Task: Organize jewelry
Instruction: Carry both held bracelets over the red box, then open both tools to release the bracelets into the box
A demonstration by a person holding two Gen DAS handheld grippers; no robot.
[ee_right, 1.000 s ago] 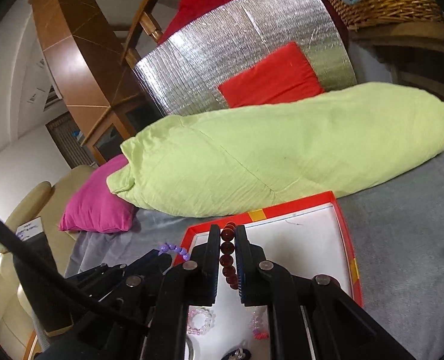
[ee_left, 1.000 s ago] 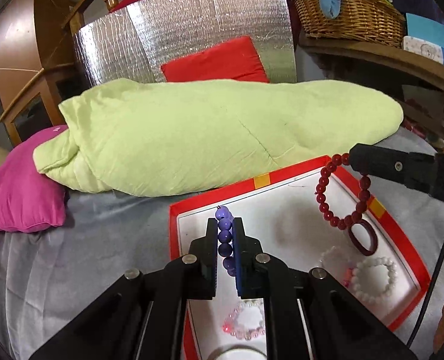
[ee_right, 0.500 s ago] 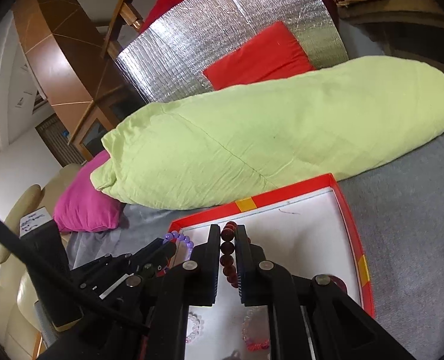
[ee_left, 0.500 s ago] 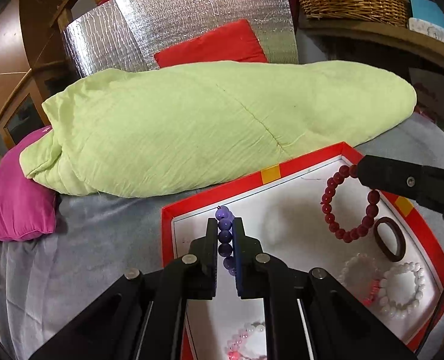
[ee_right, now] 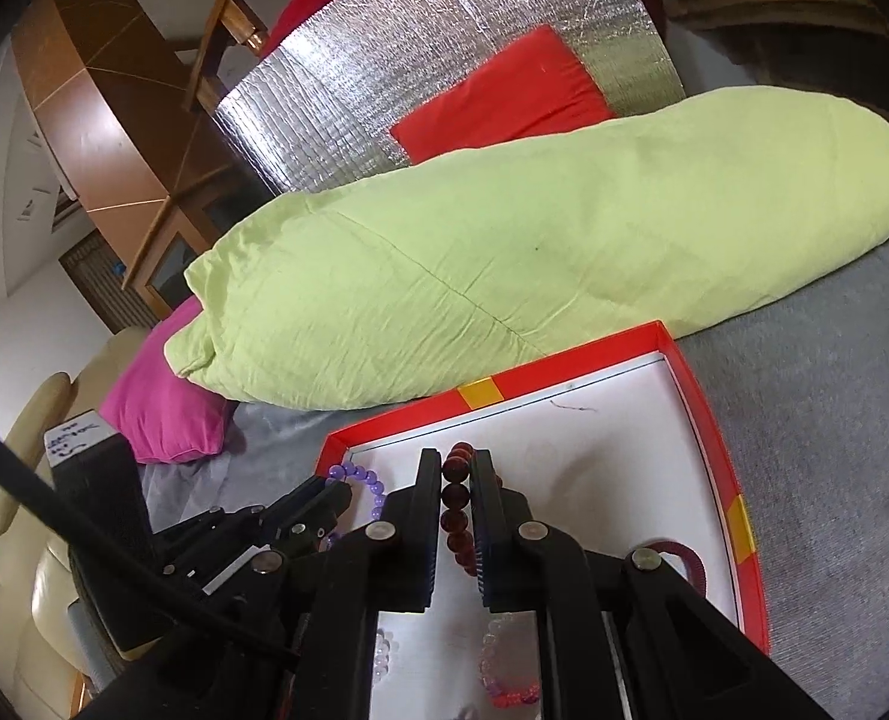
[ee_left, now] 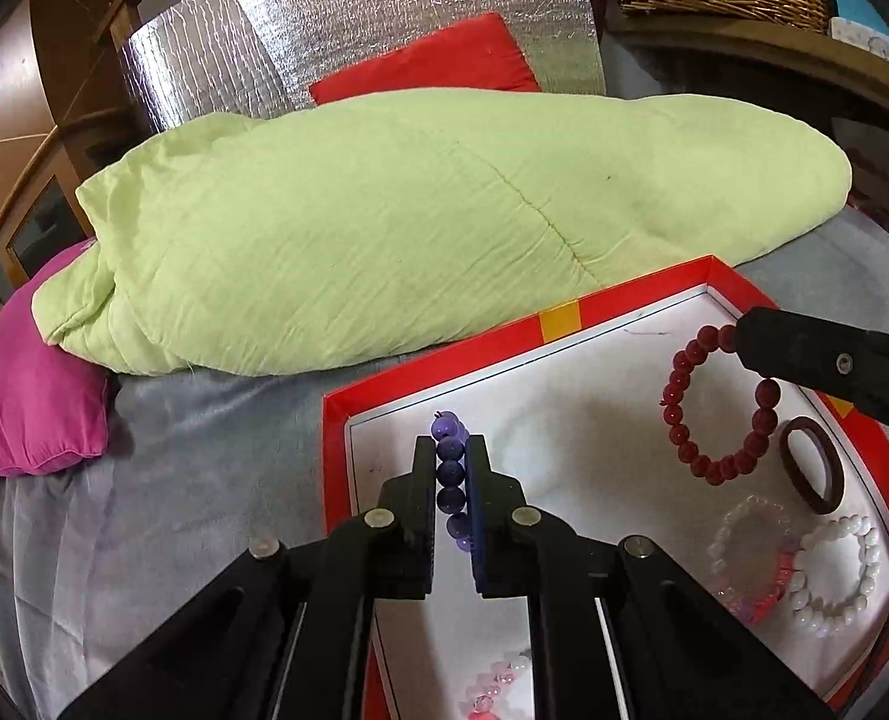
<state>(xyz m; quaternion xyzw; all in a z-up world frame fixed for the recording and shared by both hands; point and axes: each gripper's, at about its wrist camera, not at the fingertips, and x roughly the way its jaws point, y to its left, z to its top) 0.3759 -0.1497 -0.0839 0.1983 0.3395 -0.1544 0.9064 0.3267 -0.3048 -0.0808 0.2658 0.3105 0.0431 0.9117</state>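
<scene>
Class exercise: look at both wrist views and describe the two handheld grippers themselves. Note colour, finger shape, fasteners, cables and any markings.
Both the left gripper and the right gripper are matte black, with two flat, narrow fingers on angular linkage arms joined by round silver pins. The pads look ribbed, with a blue tint. In the right wrist view, a black cable crosses, and the left gripper's body carries a white handwritten label.

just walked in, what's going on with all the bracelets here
A person is sorting bracelets with two handheld tools over a red tray. The left tool is shut on a purple bead bracelet, the right tool on a dark red one. White, pink and brown pieces already lie in the tray.
</scene>
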